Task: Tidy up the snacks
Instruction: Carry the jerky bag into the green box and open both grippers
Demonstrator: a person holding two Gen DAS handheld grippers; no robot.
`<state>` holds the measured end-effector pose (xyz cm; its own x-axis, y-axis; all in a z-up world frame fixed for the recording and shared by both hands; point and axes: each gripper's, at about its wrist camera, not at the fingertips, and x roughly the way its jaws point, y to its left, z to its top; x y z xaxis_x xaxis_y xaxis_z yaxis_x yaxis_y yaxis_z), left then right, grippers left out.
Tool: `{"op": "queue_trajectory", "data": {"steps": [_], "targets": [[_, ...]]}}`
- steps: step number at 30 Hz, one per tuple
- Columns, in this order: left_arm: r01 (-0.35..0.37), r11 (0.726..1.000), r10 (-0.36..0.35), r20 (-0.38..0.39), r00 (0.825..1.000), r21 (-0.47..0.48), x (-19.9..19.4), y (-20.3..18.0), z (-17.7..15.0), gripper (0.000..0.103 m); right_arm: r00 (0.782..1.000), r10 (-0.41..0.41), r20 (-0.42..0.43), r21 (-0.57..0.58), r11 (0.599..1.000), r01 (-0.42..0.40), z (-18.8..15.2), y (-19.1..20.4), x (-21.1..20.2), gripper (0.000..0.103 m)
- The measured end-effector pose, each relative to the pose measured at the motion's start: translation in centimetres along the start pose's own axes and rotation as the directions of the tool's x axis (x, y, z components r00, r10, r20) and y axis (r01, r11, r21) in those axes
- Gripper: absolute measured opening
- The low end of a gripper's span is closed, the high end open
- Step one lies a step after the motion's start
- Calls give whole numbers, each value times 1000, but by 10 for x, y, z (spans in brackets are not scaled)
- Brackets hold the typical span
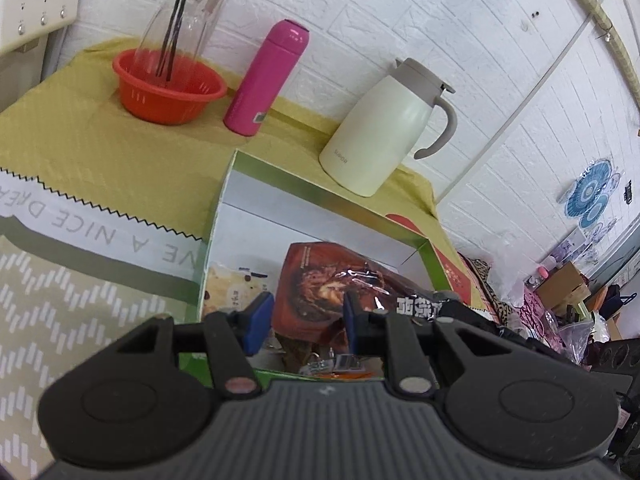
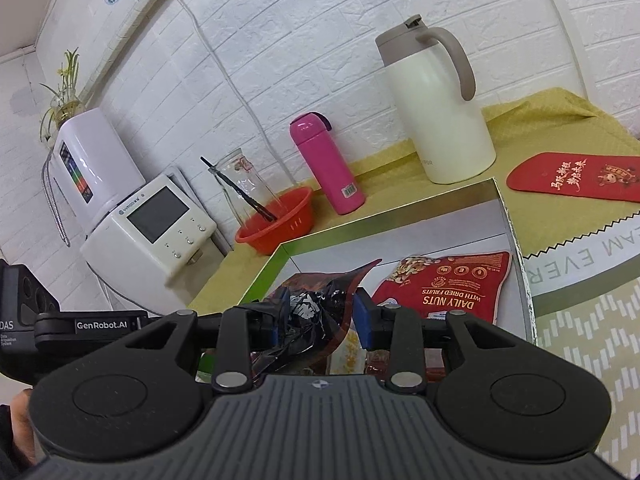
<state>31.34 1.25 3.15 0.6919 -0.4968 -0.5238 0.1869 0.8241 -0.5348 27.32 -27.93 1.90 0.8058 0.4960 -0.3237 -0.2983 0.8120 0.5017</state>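
Left gripper: hanging over the box, fingers spread apart around the brown bag.
Right gripper: clamping that brown bag above the box.

Both views are bright and evenly lit, with soft, faint shadows. Strong fisheye bending curves the brick wall and darkens the corners to black. Glare sits on the glossy brown bag and a small highlight on the pink bottle. Each gripper body, close to the lens, is slightly soft; the cloth looks mildly blurred, and far clutter is indistinct
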Motion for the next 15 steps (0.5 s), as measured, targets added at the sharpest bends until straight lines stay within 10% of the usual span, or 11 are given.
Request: {"op": "queue_trajectory", "data": {"steps": [2, 4, 5, 15], "targets": [[10, 1000, -10, -24, 1000, -6, 9, 4, 3, 31, 1000, -19, -6, -4, 1000, 19, -1, -5, 10, 70], [-2, 1000, 2, -12, 1000, -15, 11, 4, 3, 74, 998, -63, -29, -24, 998, 62, -3, -6, 20, 103], [-15, 1000, 15, 19, 1000, -3, 8, 2, 2, 85, 996, -87, -28, -38, 996, 86, -4, -6, 21, 103], [-143, 979, 127, 111, 986, 148, -11, -19, -7, 87, 991, -129, 26, -82, 988, 131, -7, 0, 1, 103]]}}
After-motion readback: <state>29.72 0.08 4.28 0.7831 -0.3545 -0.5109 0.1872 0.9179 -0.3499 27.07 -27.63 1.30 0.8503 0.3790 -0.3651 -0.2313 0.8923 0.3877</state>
